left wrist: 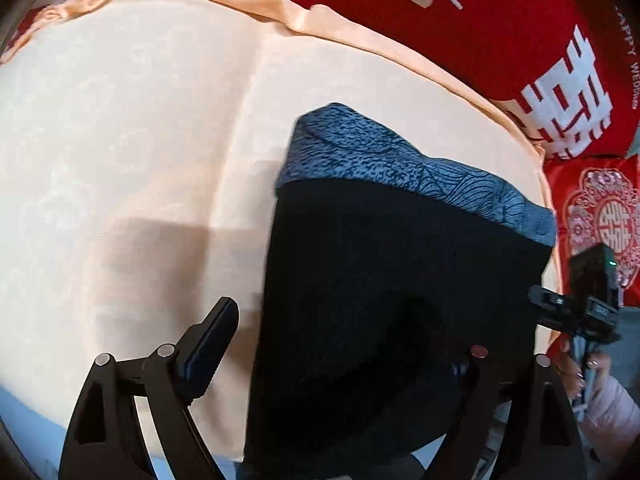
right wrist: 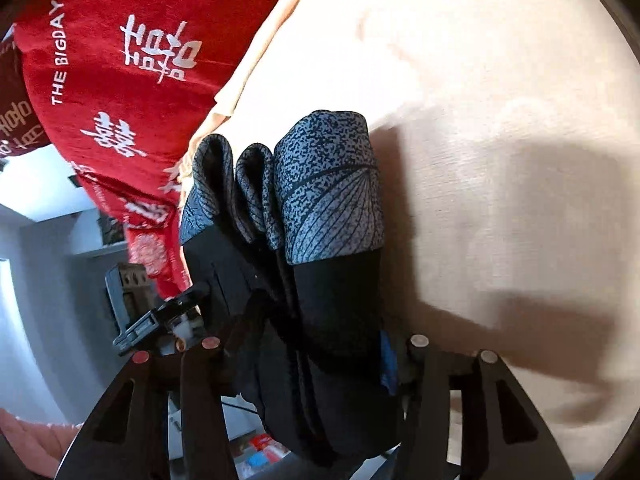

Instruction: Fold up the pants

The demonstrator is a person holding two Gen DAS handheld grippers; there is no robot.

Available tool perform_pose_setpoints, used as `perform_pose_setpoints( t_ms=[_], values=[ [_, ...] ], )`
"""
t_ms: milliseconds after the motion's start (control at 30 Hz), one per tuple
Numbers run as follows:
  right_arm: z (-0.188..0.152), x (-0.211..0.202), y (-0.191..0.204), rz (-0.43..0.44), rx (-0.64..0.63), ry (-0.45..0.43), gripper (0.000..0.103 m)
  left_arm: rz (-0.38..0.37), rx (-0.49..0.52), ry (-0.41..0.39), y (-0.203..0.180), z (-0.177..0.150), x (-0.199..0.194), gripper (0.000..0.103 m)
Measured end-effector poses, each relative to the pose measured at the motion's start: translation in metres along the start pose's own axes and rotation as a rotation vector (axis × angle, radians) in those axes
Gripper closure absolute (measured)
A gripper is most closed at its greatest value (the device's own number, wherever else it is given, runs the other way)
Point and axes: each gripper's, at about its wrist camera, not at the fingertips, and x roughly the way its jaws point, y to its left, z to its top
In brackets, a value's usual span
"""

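Pants: black, grey patterned band, folded in layers, between the right gripper jaws, which are closed on them above the peach sheet.
Left gripper: jaws wide, grip unclear.
Risk: layers slipping, fold splaying.

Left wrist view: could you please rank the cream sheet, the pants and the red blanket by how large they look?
1. Sheet
2. Pants, though nearness to the camera enlarges them
3. Blanket, partly cut off
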Motion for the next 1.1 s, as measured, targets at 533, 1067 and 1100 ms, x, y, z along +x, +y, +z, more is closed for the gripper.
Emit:
perform_pose_setpoints(
  t_ms=[533, 1067, 1100],
  values=[
    [-0.078, -0.046, 0.053, -0.518, -0.049, -0.186, 0.023, 0.318, 0.194, -0.018, -0.027, -0.062, -0.037, 0.015],
    [-0.15, -0.035, 0.142, -0.676, -0.141, -0.217, 0.013, 0.339, 0.318, 0.017, -0.067, -0.117, -0.1, 0.015],
    [-0.153, -0.035, 0.148, -0.677, -0.144, -0.218, 0.013, 0.342, 0.323, 0.018, -0.069, -0.12, -0.105, 0.015]
  ],
)
